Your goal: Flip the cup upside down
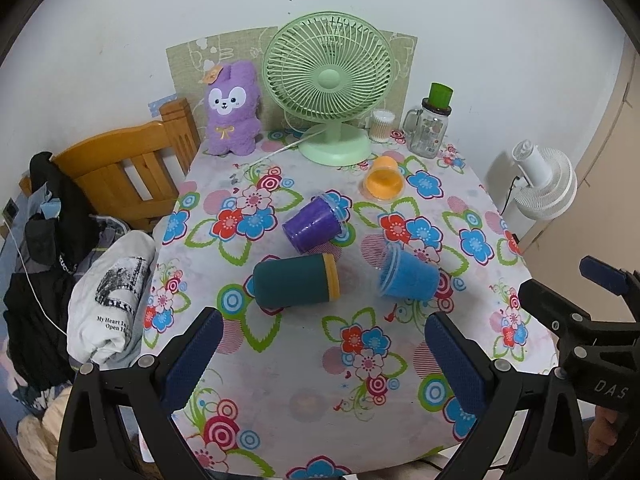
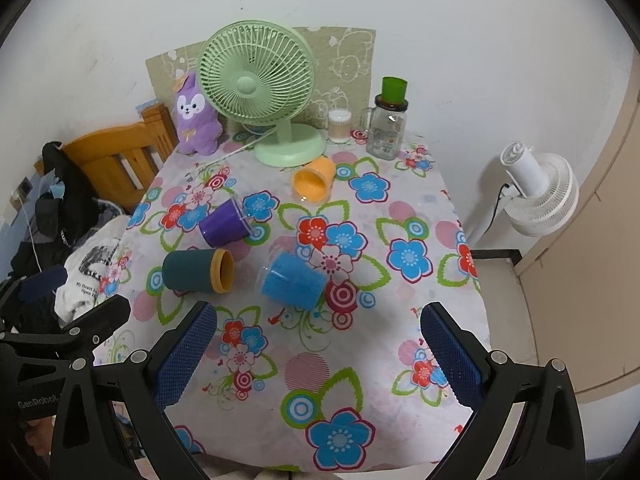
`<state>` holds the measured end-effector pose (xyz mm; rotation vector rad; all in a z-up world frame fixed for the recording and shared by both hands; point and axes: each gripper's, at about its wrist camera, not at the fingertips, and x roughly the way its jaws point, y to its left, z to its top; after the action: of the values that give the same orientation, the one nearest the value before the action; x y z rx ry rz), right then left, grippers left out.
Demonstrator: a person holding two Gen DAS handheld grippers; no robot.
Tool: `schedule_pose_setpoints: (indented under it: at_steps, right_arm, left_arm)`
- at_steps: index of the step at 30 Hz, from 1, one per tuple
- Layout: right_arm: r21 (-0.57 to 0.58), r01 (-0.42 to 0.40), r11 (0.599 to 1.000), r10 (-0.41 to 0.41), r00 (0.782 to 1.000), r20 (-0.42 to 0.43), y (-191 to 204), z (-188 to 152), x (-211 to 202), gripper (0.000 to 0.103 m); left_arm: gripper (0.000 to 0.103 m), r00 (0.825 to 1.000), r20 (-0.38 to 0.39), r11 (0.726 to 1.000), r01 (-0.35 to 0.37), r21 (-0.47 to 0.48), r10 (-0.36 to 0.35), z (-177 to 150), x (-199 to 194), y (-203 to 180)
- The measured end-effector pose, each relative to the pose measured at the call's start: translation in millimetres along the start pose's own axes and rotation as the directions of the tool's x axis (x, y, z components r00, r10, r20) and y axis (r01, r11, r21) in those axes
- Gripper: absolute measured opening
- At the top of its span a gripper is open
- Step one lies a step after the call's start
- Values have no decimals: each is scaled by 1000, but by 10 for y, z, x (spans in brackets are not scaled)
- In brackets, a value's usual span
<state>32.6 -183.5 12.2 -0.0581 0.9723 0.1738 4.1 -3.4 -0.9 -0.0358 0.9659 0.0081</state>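
Observation:
Several cups lie on their sides on the flowered tablecloth (image 1: 304, 368): a dark teal cup with an orange rim (image 1: 296, 280) (image 2: 198, 271), a purple cup (image 1: 314, 223) (image 2: 224, 225), a blue cup (image 1: 408, 277) (image 2: 294, 279) and an orange cup (image 1: 384, 180) (image 2: 314, 181). My left gripper (image 1: 320, 356) is open and empty, above the table's near part, short of the teal cup. My right gripper (image 2: 318, 354) is open and empty, short of the blue cup. The right gripper also shows at the right edge of the left wrist view (image 1: 592, 320).
A green desk fan (image 1: 330, 88), a purple plush toy (image 1: 232, 108), a cotton-swab jar (image 1: 381, 125) and a glass jar with a green cup on it (image 1: 430, 130) stand along the back. A wooden chair (image 1: 120, 172) and clothes (image 1: 108, 304) are left; a white fan (image 1: 544, 178) is right.

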Motion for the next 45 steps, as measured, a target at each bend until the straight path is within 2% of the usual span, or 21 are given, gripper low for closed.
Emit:
schedule_pose_setpoints:
  at_steps: [13, 18, 24, 32, 41, 45]
  right_arm:
    - [-30, -16, 999, 14, 998, -57, 113, 202, 357, 103]
    - [-34, -17, 999, 14, 997, -79, 168, 279, 542, 103]
    - [-64, -34, 997, 27, 995, -97, 221, 389, 781, 103]
    - [-160, -83, 984, 60, 988, -143, 292, 569, 1226, 103]
    - [-223, -159, 962, 114, 973, -200, 437, 725, 1660, 103]
    - [-226, -190, 955, 136, 962, -235, 481, 778, 1850, 103]
  left_arm:
    - [102, 998, -60, 998, 6, 65, -2, 231, 336, 163]
    - [102, 995, -96, 998, 15, 55, -10, 306, 545, 286]
    - [102, 988, -155, 999, 14, -29, -18, 354, 861, 416]
    - [102, 975, -224, 993, -16, -116, -11, 324, 1259, 441]
    - [101, 955, -295, 966, -83, -243, 8, 232, 1633, 530]
    - [101, 954, -301, 959, -75, -273, -11, 236, 1726, 523]
